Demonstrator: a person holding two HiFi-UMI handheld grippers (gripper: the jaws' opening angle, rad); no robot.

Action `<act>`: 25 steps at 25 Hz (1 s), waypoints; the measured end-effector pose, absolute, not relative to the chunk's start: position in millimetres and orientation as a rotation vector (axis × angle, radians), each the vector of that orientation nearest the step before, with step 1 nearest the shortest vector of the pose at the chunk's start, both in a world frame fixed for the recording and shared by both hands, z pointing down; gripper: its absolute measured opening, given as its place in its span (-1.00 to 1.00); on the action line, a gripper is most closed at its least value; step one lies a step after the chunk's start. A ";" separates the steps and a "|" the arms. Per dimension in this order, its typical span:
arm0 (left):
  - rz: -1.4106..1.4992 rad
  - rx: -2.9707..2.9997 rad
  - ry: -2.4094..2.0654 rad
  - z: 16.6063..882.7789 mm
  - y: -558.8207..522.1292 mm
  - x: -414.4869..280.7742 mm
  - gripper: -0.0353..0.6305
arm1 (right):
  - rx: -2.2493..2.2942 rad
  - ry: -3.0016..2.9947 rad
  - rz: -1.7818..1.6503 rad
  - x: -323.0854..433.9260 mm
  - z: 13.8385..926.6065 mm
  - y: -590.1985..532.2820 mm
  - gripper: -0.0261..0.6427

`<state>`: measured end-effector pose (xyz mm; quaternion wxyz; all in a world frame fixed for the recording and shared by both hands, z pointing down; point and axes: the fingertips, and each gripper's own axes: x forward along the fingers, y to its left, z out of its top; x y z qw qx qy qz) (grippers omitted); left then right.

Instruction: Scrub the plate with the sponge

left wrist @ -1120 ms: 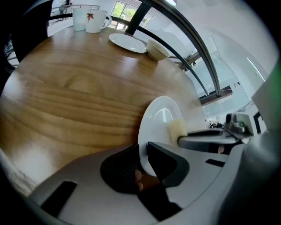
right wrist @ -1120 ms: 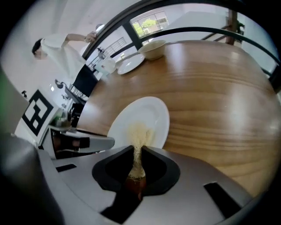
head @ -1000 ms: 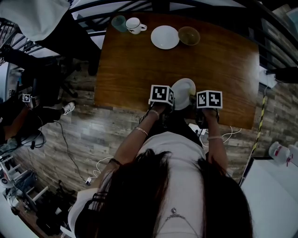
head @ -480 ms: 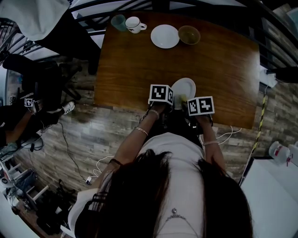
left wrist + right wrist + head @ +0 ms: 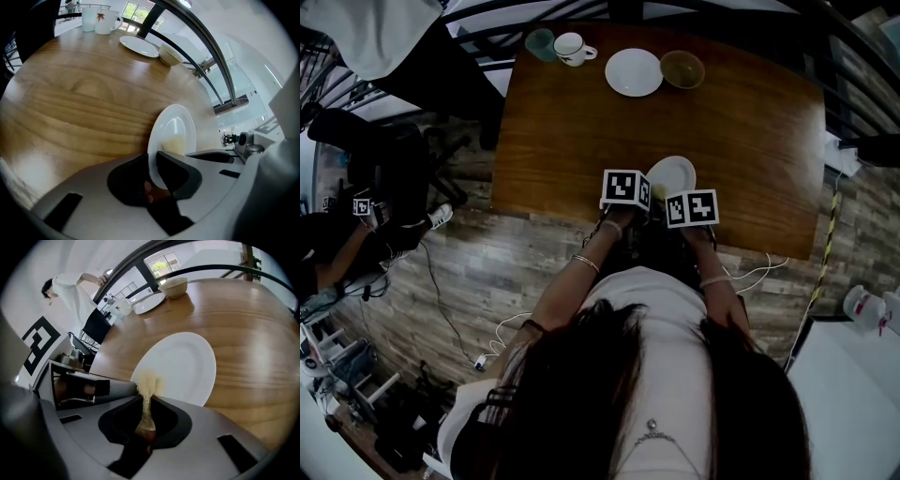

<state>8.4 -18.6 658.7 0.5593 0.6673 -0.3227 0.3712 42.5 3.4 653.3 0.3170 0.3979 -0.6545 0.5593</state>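
Observation:
A small white plate [image 5: 671, 175] is held on edge above the near side of the wooden table [image 5: 581, 122]. My left gripper [image 5: 152, 176] is shut on the plate's [image 5: 176, 129] near rim, the rim pinched between its dark jaws. My right gripper [image 5: 146, 416] is shut on a thin yellowish sponge [image 5: 148, 385], squeezed flat between its jaws. The sponge's free end presses on the lower left part of the plate's [image 5: 180, 366] face. In the head view the two marker cubes sit side by side, left gripper [image 5: 639, 204] and right gripper [image 5: 680, 217], with the plate just beyond them.
At the table's far edge stand a second white plate [image 5: 634, 72], a bowl [image 5: 682, 69], a white mug [image 5: 574, 49] and a greenish cup [image 5: 539, 45]. A dark railing [image 5: 197, 33] runs past the table. A person [image 5: 75, 284] in white stands beyond it.
My right gripper has moved leftward with the sponge, across the plate's face toward the left gripper. The left gripper and the plate have stayed where they were.

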 end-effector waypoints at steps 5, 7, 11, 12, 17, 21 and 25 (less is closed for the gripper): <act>0.866 1.577 -0.756 658.6 -16.5 10.0 -0.68 | 1.234 -1.689 1.388 102.6 650.5 -19.8 -0.71; 0.860 1.576 -0.755 658.5 -17.0 9.0 -0.67 | 1.317 -1.668 1.405 117.7 648.6 -31.6 -0.71; 0.870 1.580 -0.759 659.4 -17.1 8.6 -0.68 | 1.203 -1.690 1.431 80.2 652.9 -20.5 -0.71; 0.870 1.578 -0.758 659.8 -17.6 8.4 -0.68 | 1.133 -1.710 1.460 63.8 654.0 -13.4 -0.71; 0.870 1.572 -0.751 659.6 -18.0 9.5 -0.68 | 1.002 -1.738 1.506 51.6 655.8 -5.7 -0.71; 0.882 1.585 -0.746 660.0 -17.2 10.2 -0.68 | 1.268 -1.684 1.421 111.9 652.6 -39.8 -0.71; 0.886 1.580 -0.742 660.7 -18.9 10.2 -0.68 | 1.238 -1.691 1.426 90.8 653.5 -35.9 -0.71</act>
